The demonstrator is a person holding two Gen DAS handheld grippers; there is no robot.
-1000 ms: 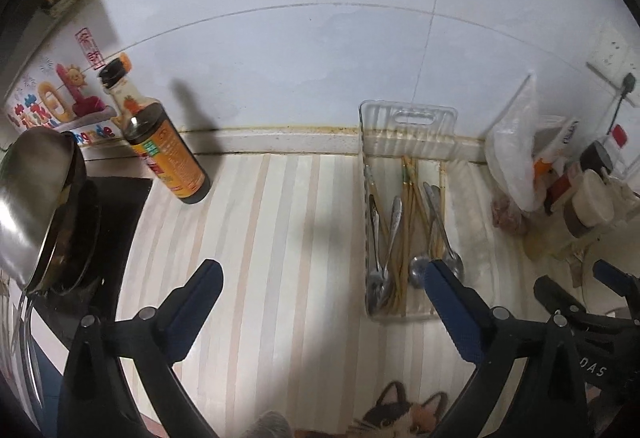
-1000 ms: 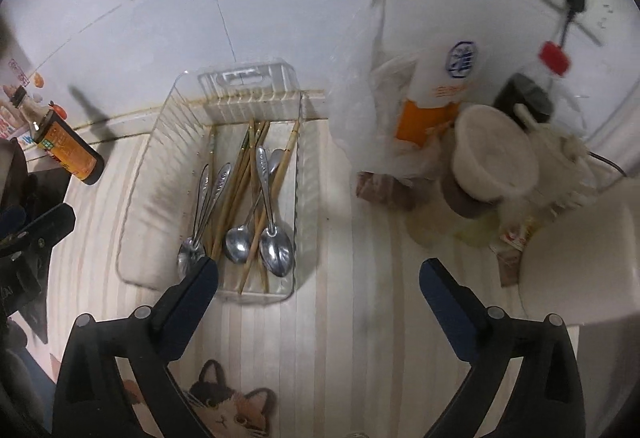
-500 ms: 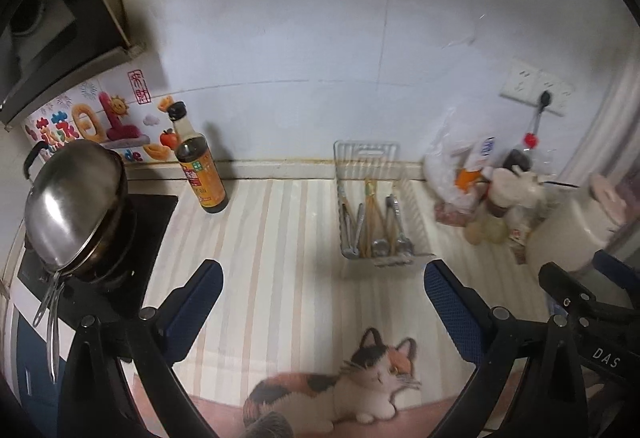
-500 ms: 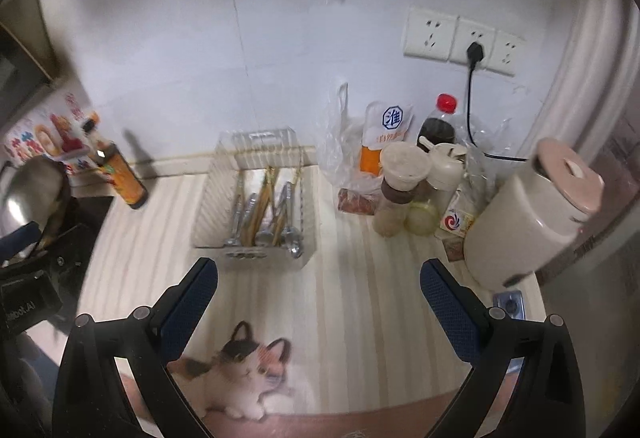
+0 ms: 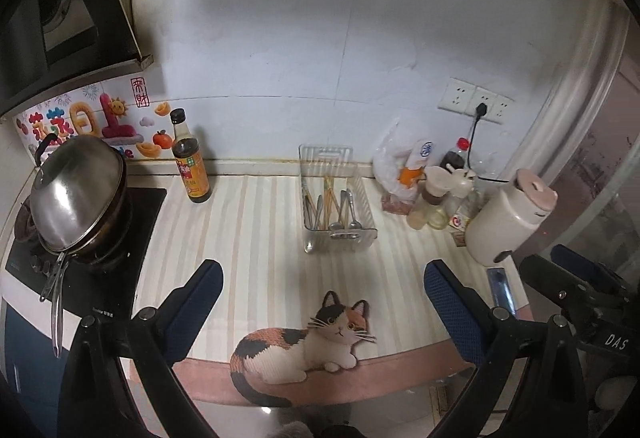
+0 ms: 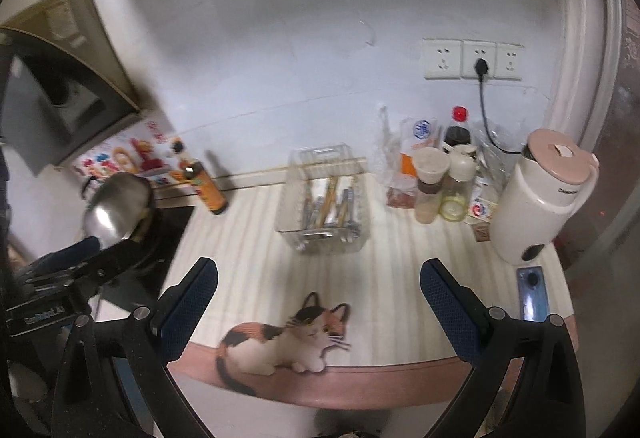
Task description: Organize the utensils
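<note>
A clear plastic tray (image 5: 362, 234) (image 6: 292, 234) stands on the striped counter against the wall. Inside it lie metal spoons (image 5: 352, 212) (image 6: 316, 212) and wooden chopsticks (image 5: 329, 194) (image 6: 332, 194), sorted lengthwise. My left gripper (image 5: 320, 292) is open, held well back from the tray over the counter's front edge, nothing between its blue pads. My right gripper (image 6: 318, 288) is open too, equally far back and empty. Each gripper shows at the edge of the other's view.
A steel pan (image 5: 76, 194) sits on the black hob (image 5: 148, 206) at left, a sauce bottle (image 5: 191, 164) beside it. Jars and bottles (image 6: 440, 178), a cream kettle (image 6: 540, 198) and a phone (image 6: 532, 298) crowd the right. A cat picture (image 5: 304, 346) marks the counter's front.
Both grippers have drawn far back and up from the tray; it went from filling the views to a small object at mid-counter. Both stayed open.
</note>
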